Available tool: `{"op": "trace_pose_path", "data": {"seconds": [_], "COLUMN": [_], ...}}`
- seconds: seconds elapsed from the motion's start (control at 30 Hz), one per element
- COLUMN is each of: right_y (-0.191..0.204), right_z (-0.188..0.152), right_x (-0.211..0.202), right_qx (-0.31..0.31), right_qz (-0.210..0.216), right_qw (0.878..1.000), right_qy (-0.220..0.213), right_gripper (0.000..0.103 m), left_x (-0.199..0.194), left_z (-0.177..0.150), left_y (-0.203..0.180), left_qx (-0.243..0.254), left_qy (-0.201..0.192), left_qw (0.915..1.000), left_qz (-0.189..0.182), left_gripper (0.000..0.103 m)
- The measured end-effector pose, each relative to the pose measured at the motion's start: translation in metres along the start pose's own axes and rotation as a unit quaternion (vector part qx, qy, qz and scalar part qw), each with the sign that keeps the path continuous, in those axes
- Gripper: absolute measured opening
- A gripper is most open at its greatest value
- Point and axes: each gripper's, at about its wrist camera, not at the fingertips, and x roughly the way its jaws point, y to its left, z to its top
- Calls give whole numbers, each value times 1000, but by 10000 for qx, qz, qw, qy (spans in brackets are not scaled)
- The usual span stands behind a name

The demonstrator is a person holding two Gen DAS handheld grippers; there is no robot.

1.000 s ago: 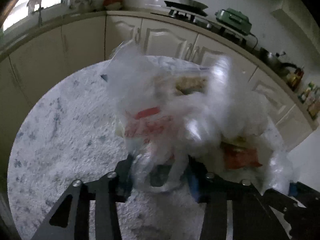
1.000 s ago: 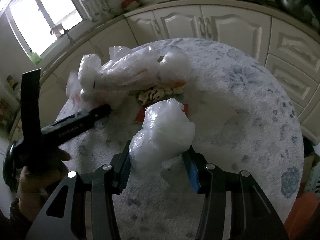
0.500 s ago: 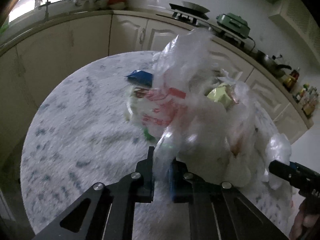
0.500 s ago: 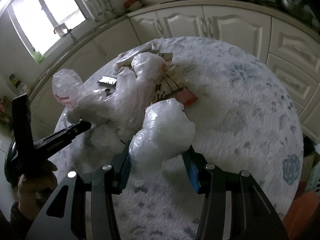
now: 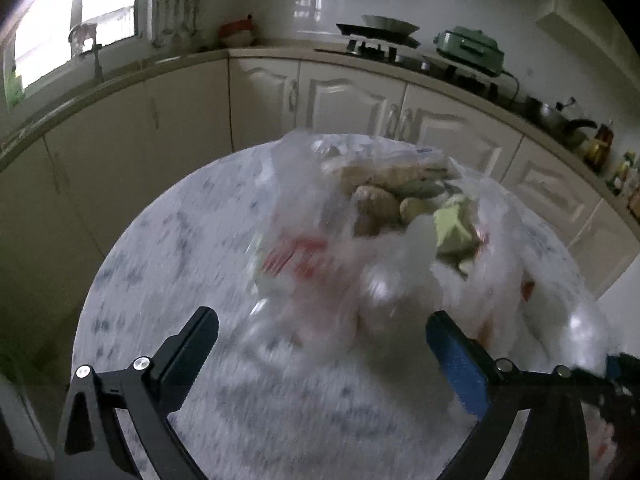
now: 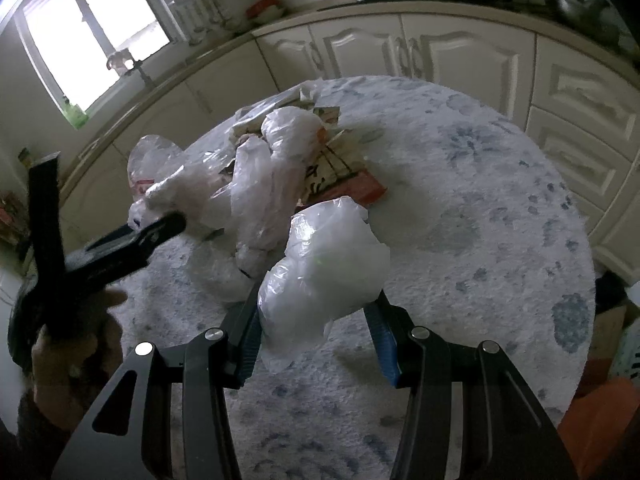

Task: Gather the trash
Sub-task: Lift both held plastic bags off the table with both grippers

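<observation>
A clear plastic trash bag [image 5: 380,240] full of wrappers and food scraps lies on the round white-and-blue table [image 5: 168,280]; it is blurred in the left wrist view. My left gripper [image 5: 320,344] is open wide, its jaws on either side of the bag's near end. In the right wrist view the bag [image 6: 260,176] lies stretched across the table and my left gripper [image 6: 152,232] shows beside its left end. My right gripper [image 6: 316,316] is shut on a bunched part of the bag's plastic [image 6: 324,256], held above the table.
Flat wrappers and an orange-red packet [image 6: 360,188] lie on the table beyond the bag. White kitchen cabinets [image 5: 340,100] curve behind the table, with a stove and a green appliance [image 5: 468,48] on the counter. An orange object [image 6: 592,420] stands on the floor at right.
My left gripper was shut on the bag's plastic half a second ago and has now opened wide, letting it go. The bag has settled lower on the table. My right gripper still holds its bunch.
</observation>
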Motion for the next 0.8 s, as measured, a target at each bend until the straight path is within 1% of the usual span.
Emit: {"op": "trace_pose_path", "data": {"seconds": [0.03, 0.1, 0.13, 0.17, 0.2, 0.23, 0.37, 0.43, 0.6, 0.73, 0.8], "right_y": [0, -3, -4, -4, -5, -5, -5, -7, -9, -7, -8], "right_z": [0, 1, 2, 2, 3, 4, 4, 4, 4, 6, 8], "right_x": [0, 0, 0, 0, 1, 1, -1, -3, -16, -33, -46], "right_qx": [7, 14, 20, 21, 18, 14, 13, 18, 49, 35, 34], "right_qz": [-5, -28, -34, -34, -36, -34, -32, -30, 5, 47, 54], "right_qw": [10000, 10000, 10000, 10000, 10000, 10000, 10000, 10000, 9998, 9993, 9986], "right_qy": [-1, 5, 7, 10, 13, 19, 3, -37, -191, -375, -526], "right_gripper": [49, 49, 49, 49, 49, 49, 49, 49, 49, 49, 49], "left_x": [1, 6, 10, 20, 27, 33, 28, 22, -5, -35, -52], "left_z": [2, 6, 5, 5, 5, 8, 5, 3, 2, 0, 1], "left_y": [-3, -9, -14, -18, -20, -17, -20, -19, -14, -15, -18], "left_qx": [46, 152, 195, 214, 134, 99, 148, 147, 139, 153, 165], "left_qy": [-50, -112, -96, 4, 64, 70, -38, -87, -279, -524, -633], "left_qw": [10000, 9998, 9998, 9997, 9993, 9992, 9992, 9992, 9989, 9978, 9968], "left_qz": [0, 31, -1, -125, -334, -378, -369, -351, -342, -371, -455], "left_gripper": [102, 95, 71, 48, 48, 43, 38, 37, 37, 37, 37]}}
